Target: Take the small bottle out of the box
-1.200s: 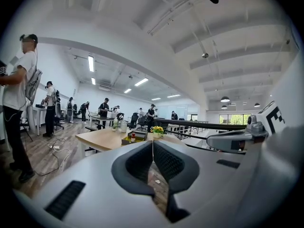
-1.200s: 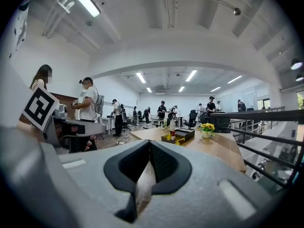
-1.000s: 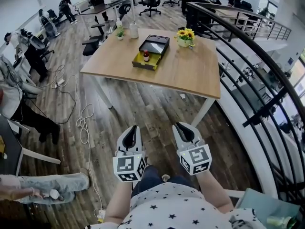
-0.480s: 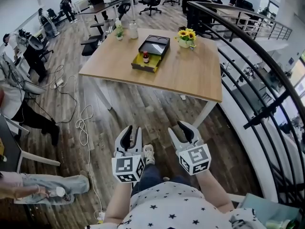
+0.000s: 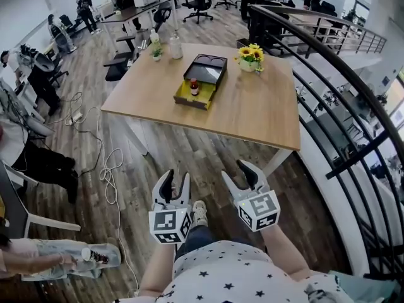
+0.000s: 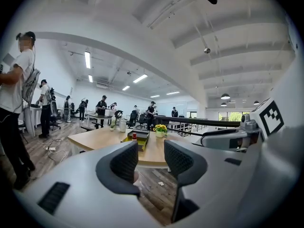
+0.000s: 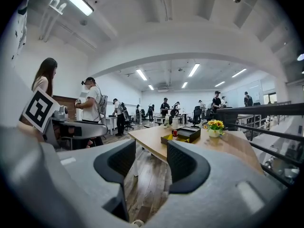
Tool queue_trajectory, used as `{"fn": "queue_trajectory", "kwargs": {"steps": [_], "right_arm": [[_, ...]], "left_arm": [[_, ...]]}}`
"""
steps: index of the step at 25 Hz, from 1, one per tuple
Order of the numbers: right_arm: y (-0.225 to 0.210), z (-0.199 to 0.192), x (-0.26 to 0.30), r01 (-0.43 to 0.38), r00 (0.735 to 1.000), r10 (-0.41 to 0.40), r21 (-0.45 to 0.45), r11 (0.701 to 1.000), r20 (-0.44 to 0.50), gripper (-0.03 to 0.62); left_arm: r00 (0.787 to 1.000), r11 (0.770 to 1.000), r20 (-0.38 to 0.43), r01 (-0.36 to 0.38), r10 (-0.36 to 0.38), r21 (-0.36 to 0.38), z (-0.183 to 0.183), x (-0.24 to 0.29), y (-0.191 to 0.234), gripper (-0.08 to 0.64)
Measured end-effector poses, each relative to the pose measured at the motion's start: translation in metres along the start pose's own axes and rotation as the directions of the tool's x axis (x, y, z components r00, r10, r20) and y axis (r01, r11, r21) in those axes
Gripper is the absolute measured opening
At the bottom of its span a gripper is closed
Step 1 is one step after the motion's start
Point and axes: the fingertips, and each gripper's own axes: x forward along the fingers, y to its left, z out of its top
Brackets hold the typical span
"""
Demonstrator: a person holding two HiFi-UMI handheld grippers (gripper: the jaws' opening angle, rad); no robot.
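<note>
Tongs: left gripper (image 5: pixel 175 180) and right gripper (image 5: pixel 238 174), two in all, jaws opening, nothing between them, both over the floor (image 5: pixel 189 150), well short of the one table (image 5: pixel 252 109). One box (image 5: pixel 189 101) on it. One small bottle (image 5: pixel 194 88) stands in its yellow front compartment, long axis vertical, red cap up.

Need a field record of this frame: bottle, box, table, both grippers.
target: small red-capped bottle, upright inside the box
container: open yellow-and-black box on the table
surface: light wooden table
also there: pot of yellow sunflowers
left gripper: jaws opening, nothing between, short of the table
right gripper: jaws opening, nothing between, short of the table
task: bottle not yet out
</note>
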Motion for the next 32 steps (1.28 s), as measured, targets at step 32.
{"fn": "queue_trajectory", "kwargs": {"steps": [32], "right_arm": [[-0.087,0.066,0.250,0.041,0.999,-0.041,0.052,0.998,-0.014,0.207]], "left_arm": [[0.996,0.997,-0.051,0.075,-0.076,-0.024,0.055,0.227,0.142,0.172]]}}
